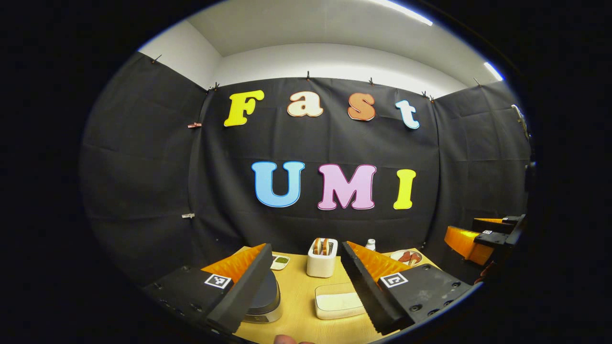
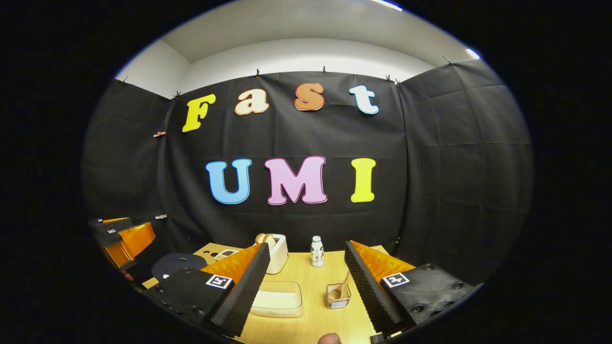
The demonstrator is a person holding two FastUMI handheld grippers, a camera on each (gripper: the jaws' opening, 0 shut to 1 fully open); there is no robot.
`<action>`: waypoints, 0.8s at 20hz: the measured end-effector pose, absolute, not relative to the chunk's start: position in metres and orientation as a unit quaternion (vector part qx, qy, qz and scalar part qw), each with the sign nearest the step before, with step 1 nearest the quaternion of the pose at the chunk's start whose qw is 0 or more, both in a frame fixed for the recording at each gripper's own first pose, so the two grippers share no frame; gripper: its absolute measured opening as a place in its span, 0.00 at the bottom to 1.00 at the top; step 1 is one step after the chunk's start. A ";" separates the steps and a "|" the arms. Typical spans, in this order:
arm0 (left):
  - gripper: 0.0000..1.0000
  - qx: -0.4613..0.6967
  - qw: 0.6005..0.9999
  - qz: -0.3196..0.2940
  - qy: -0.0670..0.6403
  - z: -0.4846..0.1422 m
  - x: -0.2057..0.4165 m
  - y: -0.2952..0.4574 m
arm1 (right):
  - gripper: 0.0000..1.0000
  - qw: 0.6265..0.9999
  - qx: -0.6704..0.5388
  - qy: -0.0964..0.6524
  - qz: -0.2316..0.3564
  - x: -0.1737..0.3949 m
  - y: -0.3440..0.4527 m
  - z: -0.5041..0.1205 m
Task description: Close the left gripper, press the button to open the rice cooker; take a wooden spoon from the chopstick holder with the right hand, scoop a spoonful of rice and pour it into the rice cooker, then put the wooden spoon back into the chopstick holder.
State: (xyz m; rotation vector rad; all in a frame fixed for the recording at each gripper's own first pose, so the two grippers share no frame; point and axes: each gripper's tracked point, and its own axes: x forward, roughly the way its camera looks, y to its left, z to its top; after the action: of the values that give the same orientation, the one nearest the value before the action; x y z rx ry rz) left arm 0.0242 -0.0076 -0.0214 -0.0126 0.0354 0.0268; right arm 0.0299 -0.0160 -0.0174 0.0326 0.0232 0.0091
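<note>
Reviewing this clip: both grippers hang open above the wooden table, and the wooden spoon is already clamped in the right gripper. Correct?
Not quite. In the right gripper view the wooden spoon sits in the small wire-mesh chopstick holder on the light wooden table, and the right gripper holds nothing. Both grippers are open; the left gripper too.

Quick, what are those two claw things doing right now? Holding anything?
Left gripper: open, holding nothing, above the rice cooker.
Right gripper: open, holding nothing; the wooden spoon sits in its holder.

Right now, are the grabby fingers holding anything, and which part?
No, nothing is held. The left gripper and right gripper are both open, and the wooden spoon sits in the chopstick holder.
</note>
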 end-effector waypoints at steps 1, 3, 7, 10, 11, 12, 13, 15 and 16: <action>0.98 -0.008 1.000 0.011 0.020 -0.023 0.025 -0.009 | 0.96 1.000 0.017 0.012 0.002 0.029 -0.018 -0.019; 0.98 -0.007 1.000 0.010 0.023 -0.025 0.026 -0.011 | 0.98 1.000 0.014 0.016 0.000 0.030 -0.021 -0.022; 0.97 -0.010 0.999 0.016 0.027 -0.030 0.026 -0.009 | 0.98 1.000 0.016 0.024 -0.004 0.031 -0.031 -0.029; 0.98 -0.014 0.999 0.018 0.048 -0.046 0.025 -0.006 | 1.00 0.999 0.015 0.031 0.001 0.034 -0.031 -0.037; 0.97 -0.021 0.998 0.022 0.056 -0.053 0.024 -0.001 | 1.00 0.999 0.014 0.035 0.003 0.035 -0.031 -0.039; 0.98 -0.026 0.997 0.030 0.063 -0.057 0.023 0.005 | 1.00 0.999 0.013 0.039 0.007 0.036 -0.030 -0.042; 0.98 -0.030 0.996 0.037 0.071 -0.064 0.021 0.013 | 0.99 0.999 0.013 0.042 0.010 0.038 -0.028 -0.045; 0.98 -0.034 0.994 0.050 0.087 -0.077 0.017 0.025 | 0.99 0.999 0.014 0.047 0.015 0.042 -0.027 -0.049; 0.96 -0.037 0.993 0.051 0.096 -0.082 0.016 0.030 | 1.00 0.999 0.014 0.048 0.017 0.044 -0.028 -0.051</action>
State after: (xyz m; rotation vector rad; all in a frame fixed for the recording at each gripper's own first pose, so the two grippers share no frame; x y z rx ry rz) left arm 0.0161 0.0301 -0.0822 -0.0746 0.1930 0.1020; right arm 0.0445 -0.0280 -0.0507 0.0274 0.0966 0.0332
